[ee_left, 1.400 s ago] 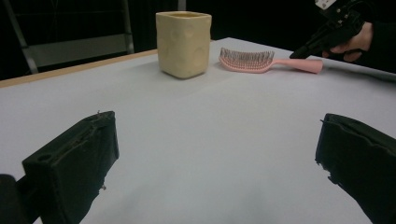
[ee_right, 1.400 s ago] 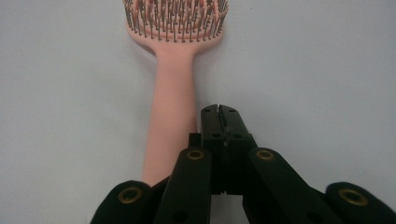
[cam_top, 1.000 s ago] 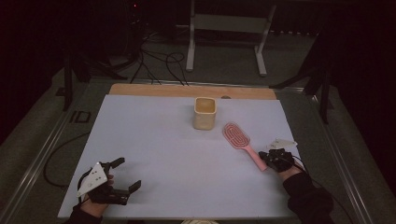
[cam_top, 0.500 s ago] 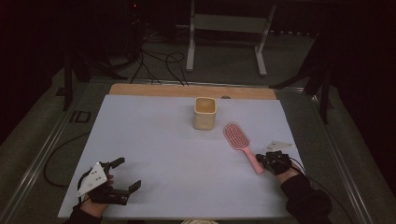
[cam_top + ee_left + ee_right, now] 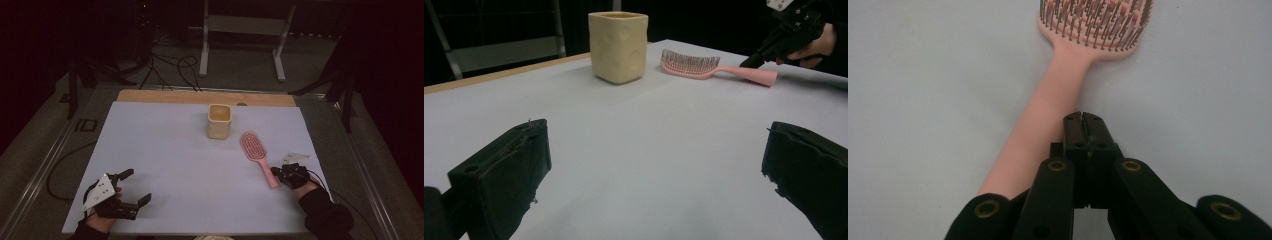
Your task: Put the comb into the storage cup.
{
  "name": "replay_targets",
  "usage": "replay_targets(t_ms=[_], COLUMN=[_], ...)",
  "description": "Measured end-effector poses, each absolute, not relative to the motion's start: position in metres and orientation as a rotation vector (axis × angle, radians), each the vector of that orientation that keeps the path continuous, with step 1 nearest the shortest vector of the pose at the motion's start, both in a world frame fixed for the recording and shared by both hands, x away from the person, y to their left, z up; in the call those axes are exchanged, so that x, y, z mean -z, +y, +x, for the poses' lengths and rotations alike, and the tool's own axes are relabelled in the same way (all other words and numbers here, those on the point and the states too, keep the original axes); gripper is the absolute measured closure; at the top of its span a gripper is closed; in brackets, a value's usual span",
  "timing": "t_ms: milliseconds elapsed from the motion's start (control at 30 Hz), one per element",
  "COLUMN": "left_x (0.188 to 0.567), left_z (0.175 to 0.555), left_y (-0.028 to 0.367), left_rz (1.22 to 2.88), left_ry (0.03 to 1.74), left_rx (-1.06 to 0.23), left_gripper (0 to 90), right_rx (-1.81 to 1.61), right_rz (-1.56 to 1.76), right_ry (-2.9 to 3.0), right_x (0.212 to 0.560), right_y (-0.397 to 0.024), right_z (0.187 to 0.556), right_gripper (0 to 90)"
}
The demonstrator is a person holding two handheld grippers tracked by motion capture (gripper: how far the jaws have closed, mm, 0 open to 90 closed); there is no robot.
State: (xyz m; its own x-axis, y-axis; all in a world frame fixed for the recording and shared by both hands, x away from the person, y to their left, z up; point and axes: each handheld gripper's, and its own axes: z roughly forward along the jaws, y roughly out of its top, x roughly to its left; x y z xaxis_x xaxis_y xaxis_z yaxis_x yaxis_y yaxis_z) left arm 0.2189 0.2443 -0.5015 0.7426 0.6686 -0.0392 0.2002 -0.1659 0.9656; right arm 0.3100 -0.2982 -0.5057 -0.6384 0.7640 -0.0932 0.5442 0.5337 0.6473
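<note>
Two hand-held grippers sit at the near edge of the tabletop (image 5: pixel 165 150), and the pink hairbrush (image 5: pixel 257 155) serves as the marker for everything else. Nearest the person, well to the left of the brush, the left hand-held gripper (image 5: pixel 134 187) rests with its jaws wide apart and nothing between them; in the left gripper view the brush (image 5: pixel 714 70) lies far ahead and to the right. At the brush's handle end is the right hand-held gripper (image 5: pixel 278 172), jaws pressed together with no gap; in the right gripper view its closed tips (image 5: pixel 1083 120) lie against the right side of the handle (image 5: pixel 1043 130), beside it, not around it, so nothing is clamped. The brush lies flat, bristles up, its long axis running from the handle end near the right hand-held gripper up and leftward to the head, which points toward the yellow cup (image 5: pixel 219 121). The cup stands upright just beyond and left of the brush head, apart from it. The right hand is clearly the nearer one; a grasp would likely need its jaws opened and shifted across the handle.
</note>
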Motion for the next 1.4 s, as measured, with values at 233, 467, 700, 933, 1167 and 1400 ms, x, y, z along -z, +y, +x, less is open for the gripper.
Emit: replay_targets(t_ms=[233, 467, 700, 933, 1167, 1400], left_x=[0.502, 0.502, 0.501, 0.501, 0.501, 0.501], left_z=[0.219, 0.219, 0.219, 0.219, 0.219, 0.219], left_y=[0.244, 0.244, 0.244, 0.244, 0.244, 0.244], left_rz=[1.723, 1.723, 1.722, 1.721, 1.720, 1.721], left_ry=[0.692, 0.692, 0.692, 0.690, 0.690, 0.689], left_rx=[-0.476, -0.475, -0.475, -0.472, -0.471, -0.471], left_gripper=[0.1, 0.1, 0.1, 0.1, 0.1, 0.1], right_rx=[-0.823, -0.817, -0.822, -0.821, -0.824, -0.844], right_rz=[1.094, 1.125, 1.167, 1.175, 1.207, 1.252], right_ry=[2.376, 2.339, 2.315, 2.302, 2.311, 2.332], right_x=[0.499, 0.489, 0.477, 0.468, 0.467, 0.467], right_y=[-0.301, -0.303, -0.296, -0.287, -0.282, -0.280], right_z=[0.311, 0.310, 0.309, 0.310, 0.314, 0.318], right_gripper=[90.0, 90.0, 90.0, 81.7, 64.0, 44.6])
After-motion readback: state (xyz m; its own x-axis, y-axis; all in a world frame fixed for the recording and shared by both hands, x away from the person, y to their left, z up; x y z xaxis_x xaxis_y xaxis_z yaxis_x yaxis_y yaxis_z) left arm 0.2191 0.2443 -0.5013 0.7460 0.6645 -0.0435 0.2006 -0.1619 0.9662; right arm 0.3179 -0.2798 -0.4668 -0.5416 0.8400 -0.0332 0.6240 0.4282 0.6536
